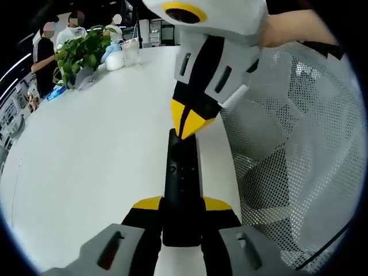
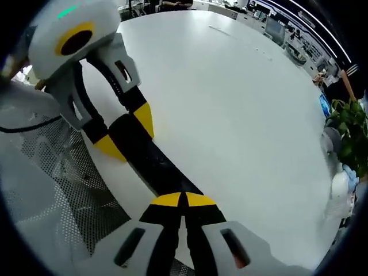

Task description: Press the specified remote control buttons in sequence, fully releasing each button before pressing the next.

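A black remote control [image 1: 182, 190] is pinched lengthwise between the yellow-tipped jaws of the left gripper [image 1: 182, 202], seen at 6 o'clock in the left gripper view, its far end pointing toward 12 o'clock over the white table [image 1: 92, 155]. The right gripper [image 1: 188, 122] is seen coming down from 12 o'clock in that view, its jaws pressed together into a single yellow point set on the remote's far end. In the right gripper view the closed jaws of the right gripper [image 2: 183, 200] are found at 6 o'clock, their tips on the remote control [image 2: 154, 165], which runs up toward 10 o'clock into the left gripper [image 2: 126, 133]. A white mesh fabric [image 1: 293, 172] is seen at 3 o'clock in the left gripper view. A leafy plant [image 1: 80, 54], a clear cup [image 1: 131, 53] and standing people [image 1: 45, 54] are placed toward 11 o'clock at the table's far edge.
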`<state>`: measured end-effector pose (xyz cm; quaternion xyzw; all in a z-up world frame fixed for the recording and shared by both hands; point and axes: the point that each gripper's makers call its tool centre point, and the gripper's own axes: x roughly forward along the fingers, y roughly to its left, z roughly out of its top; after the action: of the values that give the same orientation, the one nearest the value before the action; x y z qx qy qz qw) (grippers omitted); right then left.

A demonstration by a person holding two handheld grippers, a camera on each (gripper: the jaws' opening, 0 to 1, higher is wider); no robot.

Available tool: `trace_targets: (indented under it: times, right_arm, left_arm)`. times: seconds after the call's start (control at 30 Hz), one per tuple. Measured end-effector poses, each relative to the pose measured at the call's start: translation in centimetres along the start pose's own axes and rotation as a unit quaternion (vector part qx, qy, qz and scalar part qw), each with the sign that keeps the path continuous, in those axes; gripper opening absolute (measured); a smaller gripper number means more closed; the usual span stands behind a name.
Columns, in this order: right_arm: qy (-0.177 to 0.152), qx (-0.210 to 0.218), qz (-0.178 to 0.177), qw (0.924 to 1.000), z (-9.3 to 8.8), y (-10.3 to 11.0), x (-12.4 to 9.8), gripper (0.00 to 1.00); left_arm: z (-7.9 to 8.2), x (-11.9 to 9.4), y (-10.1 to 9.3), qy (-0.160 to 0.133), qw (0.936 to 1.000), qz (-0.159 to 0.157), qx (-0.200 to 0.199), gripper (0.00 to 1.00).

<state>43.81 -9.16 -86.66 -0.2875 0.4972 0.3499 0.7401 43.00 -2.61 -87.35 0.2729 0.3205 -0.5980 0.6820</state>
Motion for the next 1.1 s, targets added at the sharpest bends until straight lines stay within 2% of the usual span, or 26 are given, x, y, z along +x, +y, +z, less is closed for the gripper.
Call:
trace_targets:
  times: [0.03,0.1,0.23,0.37,0.5,0.67,0.87,1.1]
  right_arm:
    - [0.001,0.009,0.001,1.0,0.1,0.0,-0.1,0.0]
    - [-0.028,0.023,0.017,0.9992,1.1,0.6,0.0,0.0]
    - [-0.023,0.015,0.016,0.9995,1.6,1.0,-0.1,0.0]
    - [-0.003,-0.007,0.015,0.9999,1.0,1.4,0.3,0.0]
    - [-0.002,-0.027,0.007,0.9996,1.0,1.3,0.1,0.0]
    - [-0.001,-0.029,0.006,0.9996,1.0,1.2,0.2,0.0]
    - [-0.011,0.011,0.018,0.9997,1.0,1.1,0.2,0.0]
    - [-0.012,0.014,0.015,0.9997,1.0,1.0,0.2,0.0]
  left_arm:
    - [0.0,0.0,0.0,0.0,1.0,0.0,0.0,0.19]
    - [0.0,0.0,0.0,0.0,1.0,0.001,0.0,0.19]
    - [0.0,0.0,0.1,0.0,1.0,0.001,0.0,0.19]
    - [0.0,0.0,0.0,0.0,1.0,0.002,0.0,0.19]
    - [0.0,0.0,0.0,0.001,1.0,0.001,0.001,0.19]
    - [0.0,0.0,0.0,0.0,1.0,0.001,0.001,0.19]
    - [0.0,0.0,0.0,0.001,1.0,0.001,0.001,0.19]
    - [-0.1,0.0,0.0,0.0,1.0,0.0,0.001,0.19]
